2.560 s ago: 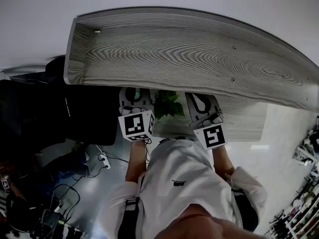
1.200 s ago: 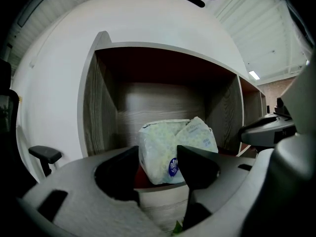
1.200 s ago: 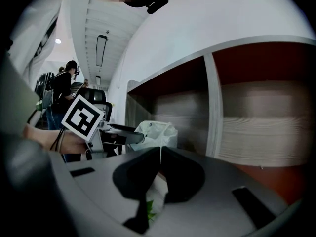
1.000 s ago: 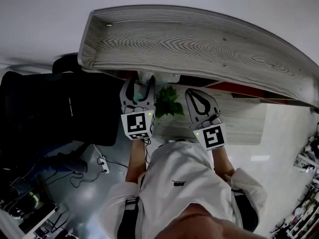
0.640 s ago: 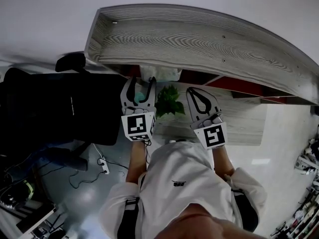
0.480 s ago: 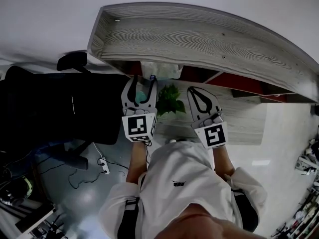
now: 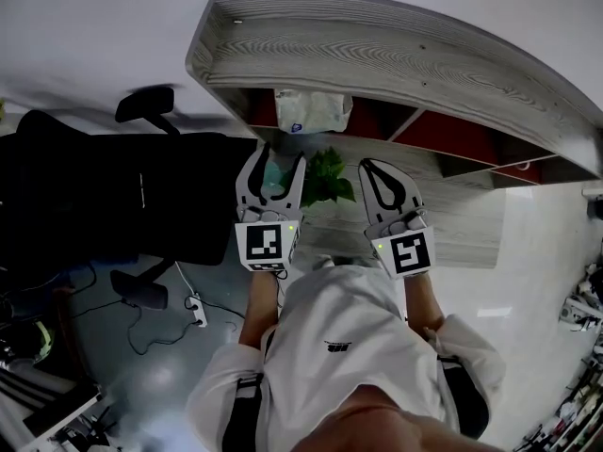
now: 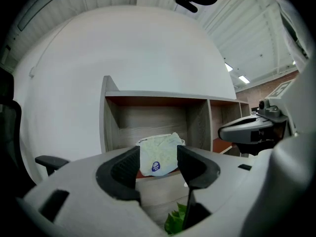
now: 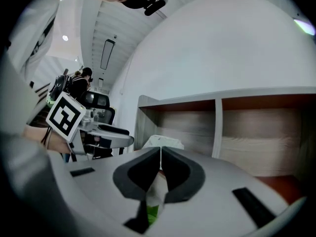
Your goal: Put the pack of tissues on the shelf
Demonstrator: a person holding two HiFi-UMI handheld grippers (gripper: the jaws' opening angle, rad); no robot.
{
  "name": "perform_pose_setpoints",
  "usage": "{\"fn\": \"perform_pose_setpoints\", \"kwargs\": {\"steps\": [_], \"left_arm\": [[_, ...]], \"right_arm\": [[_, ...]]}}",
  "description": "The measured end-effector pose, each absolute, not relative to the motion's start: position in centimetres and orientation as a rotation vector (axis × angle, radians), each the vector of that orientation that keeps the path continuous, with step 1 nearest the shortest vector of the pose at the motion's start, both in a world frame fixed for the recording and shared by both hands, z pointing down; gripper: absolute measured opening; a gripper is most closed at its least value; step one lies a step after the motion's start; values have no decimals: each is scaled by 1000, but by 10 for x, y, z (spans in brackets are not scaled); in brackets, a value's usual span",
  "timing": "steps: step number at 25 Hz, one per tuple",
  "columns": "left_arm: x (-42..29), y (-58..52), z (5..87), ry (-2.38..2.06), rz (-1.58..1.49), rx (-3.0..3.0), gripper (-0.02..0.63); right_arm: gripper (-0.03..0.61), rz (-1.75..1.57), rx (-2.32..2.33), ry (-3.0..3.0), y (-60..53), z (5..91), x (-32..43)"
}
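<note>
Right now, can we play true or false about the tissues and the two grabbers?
1. The pack of tissues sits in the leftmost compartment of the shelf. True.
2. The left gripper is squeezing the tissues. False: its jaws are apart and hold nothing, and the pack lies on the shelf, clear of them.
3. The right gripper is shut with nothing in it. True.
4. The green plant stands on the very top of the shelf. False: it is lower down, below the compartment with the tissues.
</note>
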State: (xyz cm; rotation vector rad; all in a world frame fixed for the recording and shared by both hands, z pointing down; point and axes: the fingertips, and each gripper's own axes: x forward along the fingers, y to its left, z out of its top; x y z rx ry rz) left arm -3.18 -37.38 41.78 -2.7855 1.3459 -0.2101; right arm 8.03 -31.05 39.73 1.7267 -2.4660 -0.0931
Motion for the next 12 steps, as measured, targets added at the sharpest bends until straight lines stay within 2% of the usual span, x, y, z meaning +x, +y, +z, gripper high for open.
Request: {"fn": "perform_pose_setpoints", "kwargs": {"steps": [12], "left_arm": [[-47, -322, 411, 1313, -171, -2807, 241]], "right_arm": [[28, -155, 1736, -2471, -270, 384, 62]]}}
